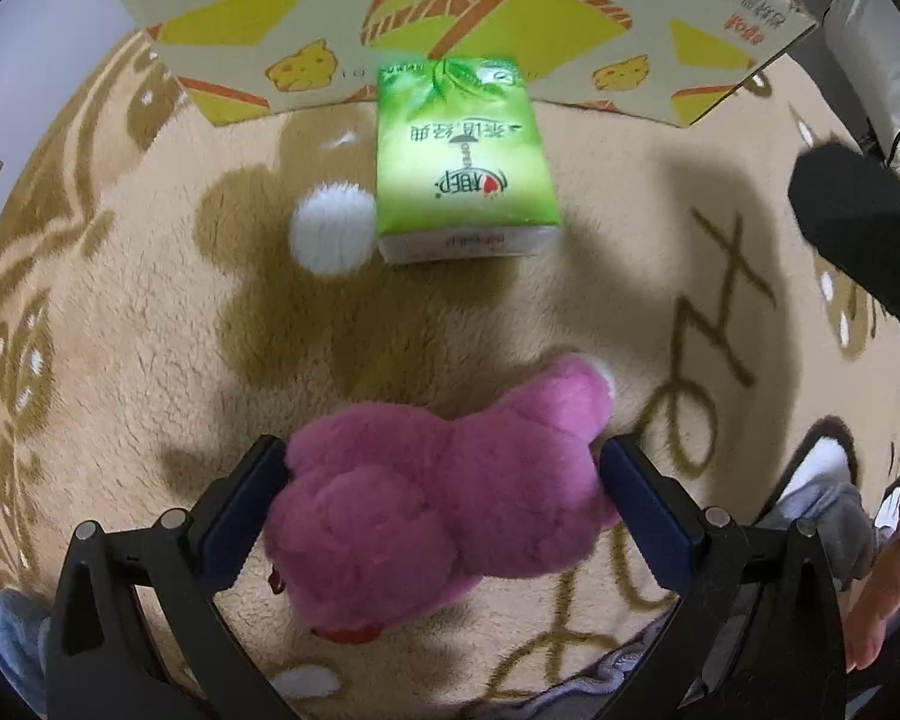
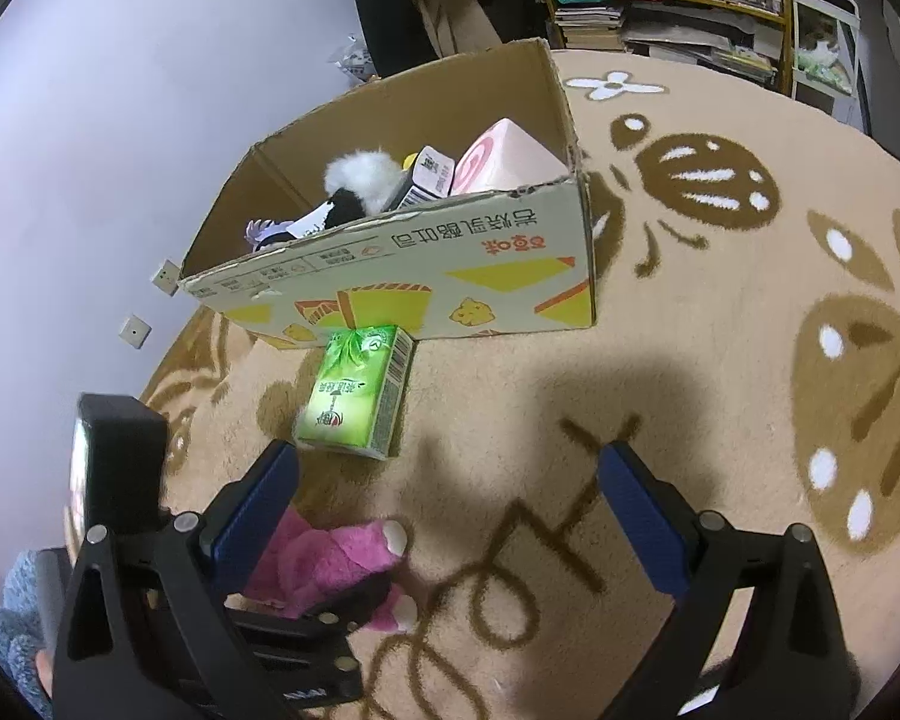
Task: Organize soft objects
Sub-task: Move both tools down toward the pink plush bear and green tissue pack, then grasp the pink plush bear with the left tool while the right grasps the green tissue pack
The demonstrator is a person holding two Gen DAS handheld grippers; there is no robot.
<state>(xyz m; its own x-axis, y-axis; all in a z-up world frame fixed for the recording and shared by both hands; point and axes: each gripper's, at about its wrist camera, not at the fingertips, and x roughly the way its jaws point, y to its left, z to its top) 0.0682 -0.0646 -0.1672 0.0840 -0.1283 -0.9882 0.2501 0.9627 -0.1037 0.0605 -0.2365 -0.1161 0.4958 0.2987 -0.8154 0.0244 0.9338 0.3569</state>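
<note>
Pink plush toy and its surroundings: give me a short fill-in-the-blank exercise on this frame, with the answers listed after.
1. The left gripper has its fingers on either side of the ____ plush toy.
2. The green tissue pack lies on the carpet, in front of the cardboard ____.
3. The right gripper is ____ and holds nothing.

Answers: pink; box; open

Even indoor light casts soft dark shadows across the carpet (image 2: 720, 360); fisheye edges bend and darken, slightly blurred toward twelve o'clock.

Tissue pack (image 2: 354, 393) blocks box (image 2: 426, 276) front (rug beside open).
</note>
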